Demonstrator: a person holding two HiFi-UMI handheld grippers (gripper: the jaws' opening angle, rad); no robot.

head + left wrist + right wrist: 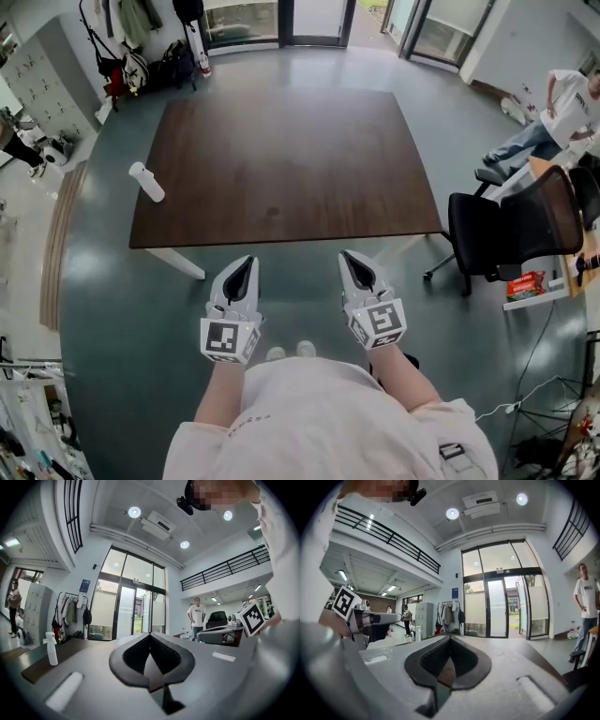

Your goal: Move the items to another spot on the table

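Observation:
A white spray bottle point(146, 182) stands at the left edge of a dark brown table point(281, 169), and it is the only item I see on the table. It also shows in the left gripper view as the bottle point(51, 648) far left, and small in the right gripper view point(417, 633). My left gripper point(246, 261) and right gripper point(349, 255) hang side by side just short of the table's near edge, pointing level toward it. In its own view the left gripper point(150, 637) has its jaws together with nothing between them. The right gripper point(450, 638) looks the same.
A black office chair point(516, 230) stands off the table's right near corner, beside a second desk with a red box point(527, 284). A person point(562, 112) sits at the far right. Coats and bags point(141, 47) hang at the back left, near glass doors.

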